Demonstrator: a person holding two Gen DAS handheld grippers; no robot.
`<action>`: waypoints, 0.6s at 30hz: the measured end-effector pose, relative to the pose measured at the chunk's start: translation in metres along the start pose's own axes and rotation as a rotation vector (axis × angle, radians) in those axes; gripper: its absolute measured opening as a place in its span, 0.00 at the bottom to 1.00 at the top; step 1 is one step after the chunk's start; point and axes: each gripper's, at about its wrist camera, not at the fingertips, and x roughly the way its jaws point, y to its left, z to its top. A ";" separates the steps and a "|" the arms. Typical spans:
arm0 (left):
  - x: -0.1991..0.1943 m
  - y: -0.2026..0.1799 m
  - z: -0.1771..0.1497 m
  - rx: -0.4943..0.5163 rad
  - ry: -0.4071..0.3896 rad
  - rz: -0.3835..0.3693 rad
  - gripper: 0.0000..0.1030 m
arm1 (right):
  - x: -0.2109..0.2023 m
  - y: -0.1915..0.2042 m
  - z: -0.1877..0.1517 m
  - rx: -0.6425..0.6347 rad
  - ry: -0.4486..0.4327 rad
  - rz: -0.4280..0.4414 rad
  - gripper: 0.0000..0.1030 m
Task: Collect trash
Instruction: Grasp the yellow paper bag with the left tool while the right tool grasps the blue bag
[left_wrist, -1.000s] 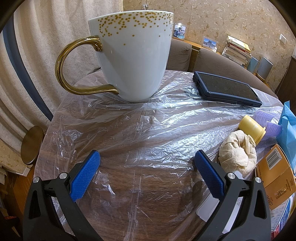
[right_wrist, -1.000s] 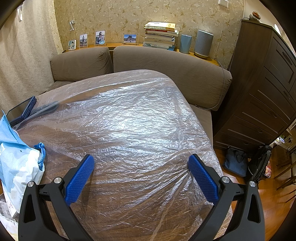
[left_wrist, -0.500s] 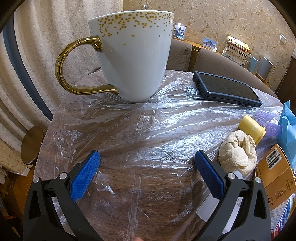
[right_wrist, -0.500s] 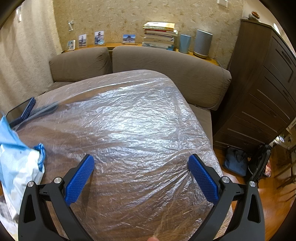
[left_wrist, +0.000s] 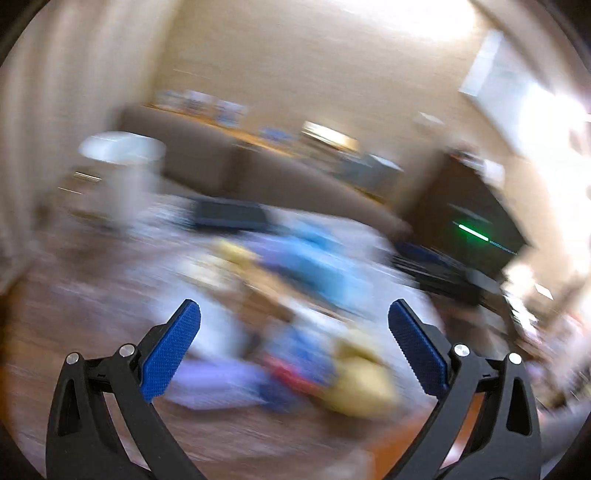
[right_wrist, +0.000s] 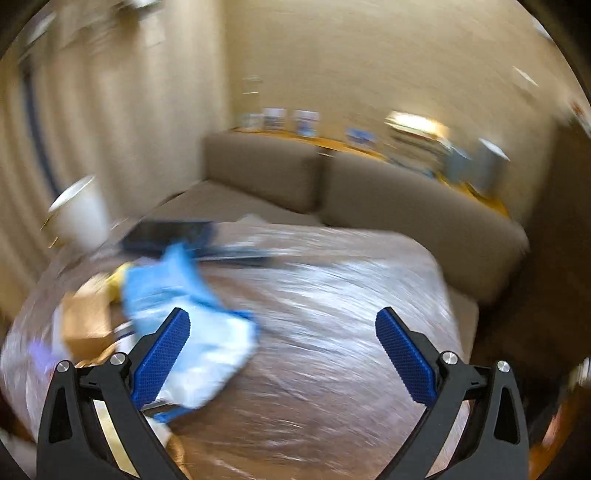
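Trash heap, blue bag (right_wrist: 177, 295) topmost, lies on the plastic-covered surface (right_wrist: 332, 295), near the white mug (right_wrist: 79, 218). Left tool (left_wrist: 293, 317) and right tool (right_wrist: 282, 325) both gape wide, empty, above the surface. Risk: heavy blur in both views, so a rushed reach could clip the mug or snag the plastic.

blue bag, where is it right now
In the right wrist view the blue bag lies on the table's left side, just ahead of the open right tool's left finger.

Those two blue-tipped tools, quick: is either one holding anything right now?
Left tool: open, holding nothing.
Right tool: open, holding nothing; the blue bag lies on the table beyond it.
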 end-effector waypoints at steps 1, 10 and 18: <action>0.006 -0.018 -0.009 0.017 0.031 -0.040 0.99 | 0.005 0.007 0.003 -0.042 0.012 0.013 0.96; 0.072 -0.067 -0.072 0.034 0.246 -0.012 0.99 | 0.050 0.048 0.000 -0.194 0.131 0.099 0.96; 0.097 -0.068 -0.079 0.061 0.245 0.061 0.99 | 0.079 0.050 0.000 -0.183 0.200 0.157 0.96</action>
